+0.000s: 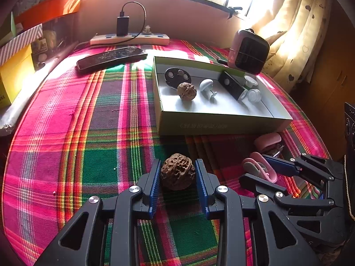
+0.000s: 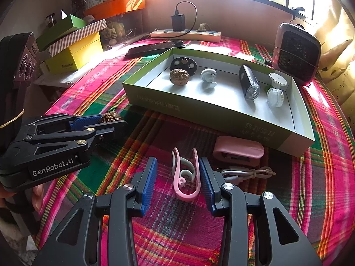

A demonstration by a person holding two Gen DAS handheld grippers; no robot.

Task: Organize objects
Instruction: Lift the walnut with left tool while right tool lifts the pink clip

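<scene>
The left gripper (image 1: 178, 177) sits low over the plaid cloth (image 1: 93, 137) that covers the counter, its blue-padded jaws pressed against both sides of a brown walnut (image 1: 177, 171) that rests on the cloth. Just to its right, the right gripper (image 2: 178, 176) has its jaws set around a pink and grey clip (image 2: 186, 177); the right pad touches the clip's outer arm, while a gap shows between the left pad and the clip, so whether it is truly pinched cannot be told. In the right wrist view a person's fingers (image 2: 37, 196) show under the left gripper's body.

Just beyond the clip lie a grey coiled cable (image 2: 246, 174) and a pink oblong case (image 2: 238, 151), both on the cloth near the front wall of the box.

Further back stands a shallow green-sided box (image 1: 221, 125) with a white floor. Inside it, from left to right, are a black oval disc (image 1: 177, 76) with round insets, a second walnut (image 1: 186, 91) just in front of it, a white mushroom-shaped knob (image 1: 207, 87), a black bike-light-like block (image 1: 231, 86) lying at a slant, and two white round caps (image 2: 276, 88), one behind the other, near the right wall.

Behind the box, a dark phone (image 1: 112, 58) lies flat on the cloth to the left, and a pink small heater (image 1: 249, 52) with a dark grille stands to the right. At the far edge a power strip (image 1: 129, 40) carries a black charger (image 1: 122, 25) with a looping cord. Stacked yellow and striped boxes (image 2: 75, 46) sit at the left.
</scene>
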